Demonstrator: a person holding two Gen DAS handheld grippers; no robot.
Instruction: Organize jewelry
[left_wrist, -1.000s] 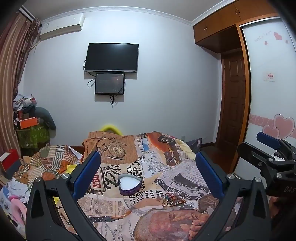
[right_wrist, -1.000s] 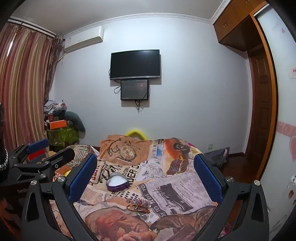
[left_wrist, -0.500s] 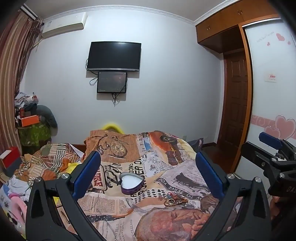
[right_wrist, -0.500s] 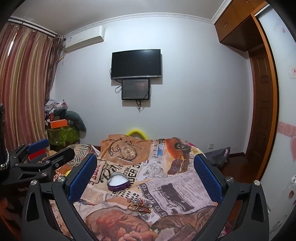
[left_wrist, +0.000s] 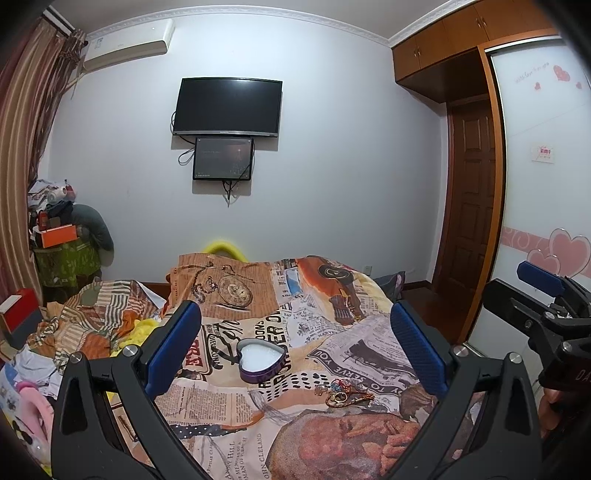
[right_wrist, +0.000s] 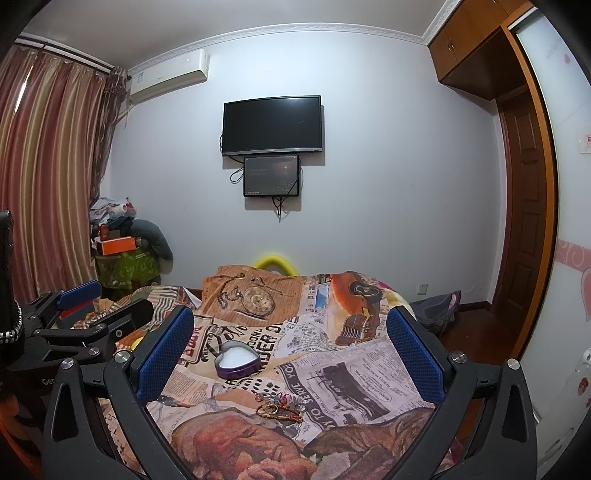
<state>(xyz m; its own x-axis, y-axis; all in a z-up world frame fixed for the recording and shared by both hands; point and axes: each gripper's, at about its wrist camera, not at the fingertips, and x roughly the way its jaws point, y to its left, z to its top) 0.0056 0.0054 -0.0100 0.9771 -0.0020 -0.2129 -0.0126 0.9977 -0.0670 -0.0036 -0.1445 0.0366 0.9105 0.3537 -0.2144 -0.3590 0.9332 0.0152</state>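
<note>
Jewelry (left_wrist: 345, 391) in a small tangled pile on a newspaper-print bedspread (left_wrist: 229, 417), just beside an open purple heart-shaped tin (left_wrist: 260, 360), left gripper (left_wrist: 295, 347) and right gripper (right_wrist: 290, 350) both spread wide, holding nothing, above the bed

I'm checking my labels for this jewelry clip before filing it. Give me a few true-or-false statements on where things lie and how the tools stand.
1. The heart-shaped box lies open on the bedspread. True.
2. The jewelry pile sits inside the box. False: it lies on the bedspread, nearer the cameras than the box and apart from it.
3. The left tool is open and holds nothing. True.
4. The right tool is shut on a bracelet. False: it is open and empty, above the bed.
5. The television shows a bright picture. False: its screen is dark.
</note>
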